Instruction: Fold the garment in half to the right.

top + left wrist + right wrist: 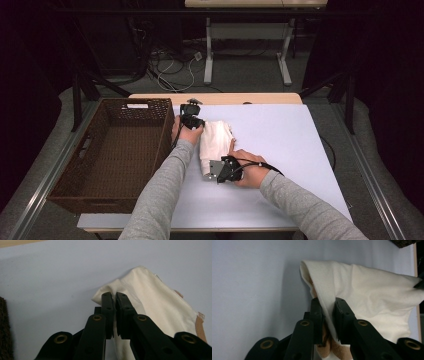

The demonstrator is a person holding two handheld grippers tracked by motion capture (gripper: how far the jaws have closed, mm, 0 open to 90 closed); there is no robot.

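Table [280, 140]: basket [115, 150], cloth [215, 142] beside.

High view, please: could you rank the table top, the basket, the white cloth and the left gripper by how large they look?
1. Table top, largest.
2. Basket, brown wicker, at the table's left.
3. White cloth, folded, pinched by both grippers.
4. Left gripper, smallest, shut on the cloth's far end.

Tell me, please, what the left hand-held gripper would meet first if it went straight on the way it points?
The left hand-held gripper is already shut on the cream cloth; past that fold it would probably meet the pale blue table.
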